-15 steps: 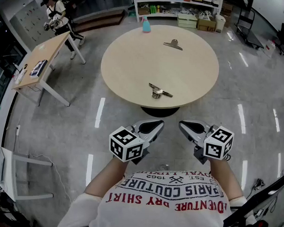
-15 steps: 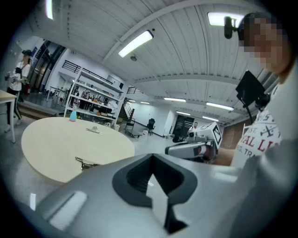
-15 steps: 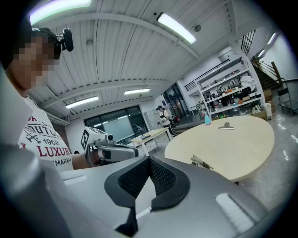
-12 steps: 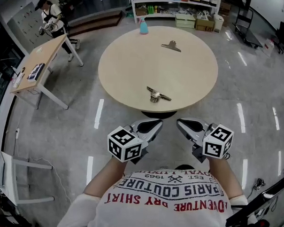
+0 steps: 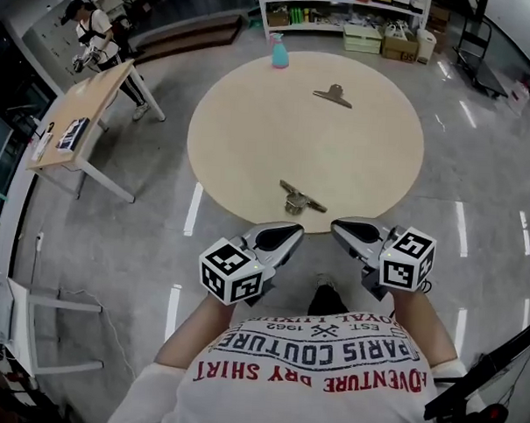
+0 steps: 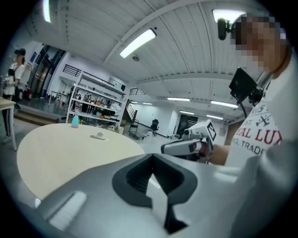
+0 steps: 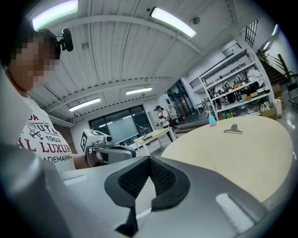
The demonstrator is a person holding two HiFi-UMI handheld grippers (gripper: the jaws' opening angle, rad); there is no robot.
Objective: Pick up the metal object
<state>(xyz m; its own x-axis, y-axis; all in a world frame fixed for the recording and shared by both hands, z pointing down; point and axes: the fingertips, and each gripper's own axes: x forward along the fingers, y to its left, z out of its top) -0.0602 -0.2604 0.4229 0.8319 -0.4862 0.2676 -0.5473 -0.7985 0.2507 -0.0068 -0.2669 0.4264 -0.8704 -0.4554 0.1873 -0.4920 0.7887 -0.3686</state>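
A metal clip-like object [image 5: 299, 197] lies near the front edge of the round beige table [image 5: 251, 135]. A second metal clip [image 5: 332, 96] [image 6: 99, 136] [image 7: 233, 129] lies at the far side. My left gripper [image 5: 290, 234] [image 6: 152, 158] hovers just short of the table's front edge, left of the near object, jaws shut and empty. The right gripper [image 5: 341, 227] [image 7: 149, 160] is level with it on the right, also shut with nothing in it. Both gripper views miss the near object, which lies below their jaws.
A blue spray bottle [image 5: 279, 51] [image 6: 75, 121] [image 7: 212, 120] stands at the table's far edge. A wooden desk [image 5: 71, 123] with a person [image 5: 93, 28] beside it is at the left. Shelves with boxes [image 5: 361, 26] line the back wall.
The table now sits closer to me in the head view. Both grippers have come up to its front edge. Their jaws have stayed shut.
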